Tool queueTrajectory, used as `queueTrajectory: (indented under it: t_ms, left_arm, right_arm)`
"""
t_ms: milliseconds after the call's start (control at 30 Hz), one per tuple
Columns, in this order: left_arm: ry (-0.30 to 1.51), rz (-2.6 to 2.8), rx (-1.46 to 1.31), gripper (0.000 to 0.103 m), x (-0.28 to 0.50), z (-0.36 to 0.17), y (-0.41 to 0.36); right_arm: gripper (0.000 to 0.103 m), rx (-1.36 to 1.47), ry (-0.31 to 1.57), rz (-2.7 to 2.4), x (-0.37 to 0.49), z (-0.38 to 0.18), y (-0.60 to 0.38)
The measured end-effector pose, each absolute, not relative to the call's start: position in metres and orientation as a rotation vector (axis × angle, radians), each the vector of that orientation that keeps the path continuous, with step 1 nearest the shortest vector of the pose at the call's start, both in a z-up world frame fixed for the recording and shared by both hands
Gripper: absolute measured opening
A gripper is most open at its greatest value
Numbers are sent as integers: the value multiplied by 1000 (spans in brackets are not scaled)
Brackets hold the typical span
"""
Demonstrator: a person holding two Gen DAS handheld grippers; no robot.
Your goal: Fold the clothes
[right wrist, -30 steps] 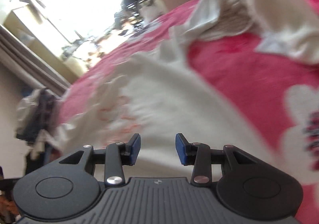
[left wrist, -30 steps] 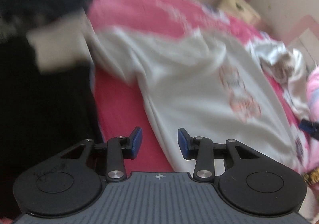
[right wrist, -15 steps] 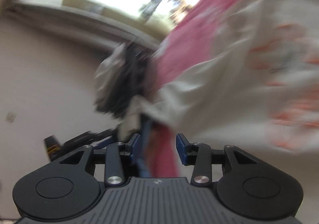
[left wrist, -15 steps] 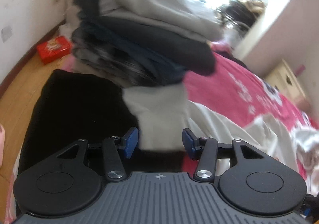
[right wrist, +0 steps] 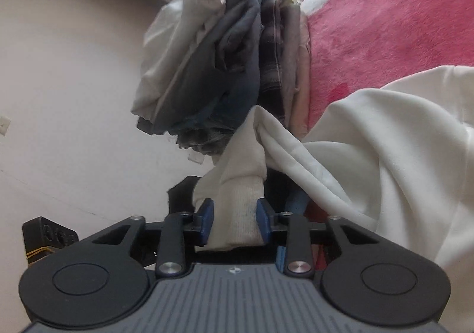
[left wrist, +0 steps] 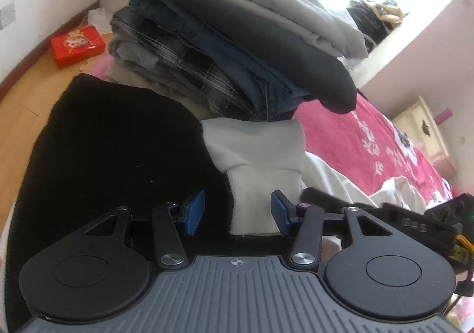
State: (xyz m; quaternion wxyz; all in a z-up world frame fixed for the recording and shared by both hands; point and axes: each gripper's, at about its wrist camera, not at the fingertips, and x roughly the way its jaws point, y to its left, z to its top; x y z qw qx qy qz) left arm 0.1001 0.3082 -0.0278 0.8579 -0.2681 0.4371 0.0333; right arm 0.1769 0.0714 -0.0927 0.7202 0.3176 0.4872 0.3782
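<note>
Both fingers (right wrist: 207, 221) hide the ribbed cuff's (right wrist: 244, 211) edges.

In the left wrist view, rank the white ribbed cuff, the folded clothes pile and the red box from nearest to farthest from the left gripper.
1. White ribbed cuff: between the left gripper's fingers.
2. Folded clothes pile: straight ahead, behind the cuff.
3. Red box: on the floor, far left.

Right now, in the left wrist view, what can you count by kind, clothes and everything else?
White ribbed-cuff sweatshirt: 1
Flat black garment: 1
Stack of folded clothes: 1
Red cardboard box: 1
Cream wooden cabinet: 1
Total: 5
</note>
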Motion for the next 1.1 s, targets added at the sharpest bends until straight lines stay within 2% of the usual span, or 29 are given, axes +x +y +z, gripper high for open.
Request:
queueTrajectory:
  t_ms: [133, 200, 233, 300, 433, 600, 800, 933, 1100]
  left_arm:
    - [920, 59, -540, 44, 106, -32, 302]
    - [916, 56, -520, 25, 107, -32, 296]
    - [911, 54, -512, 12, 107, -31, 293]
    - [884, 61, -486, 5, 104, -23, 286]
    - [812, 65, -434, 2, 95, 12, 270]
    - [669, -60, -314, 2, 82, 81, 241]
    - [539, -124, -46, 2, 72, 166, 216]
    - [541, -91, 49, 2, 68, 216, 211]
    - [583, -47, 71, 2, 61, 250, 214]
  right_arm:
    - [4, 713, 1064, 839, 174, -97, 66]
    - [4, 728, 1062, 839, 173, -98, 64]
    - [4, 734, 1063, 838, 173, -99, 63]
    - [3, 751, 1061, 838, 170, -98, 60]
    - [3, 859, 1017, 844, 154, -93, 28]
    - [4, 941, 949, 748, 120, -93, -54]
    - [5, 944, 954, 594, 65, -104, -147]
    - [6, 1011, 957, 543, 34, -119, -184]
    - [6, 1084, 952, 507, 8, -142, -204]
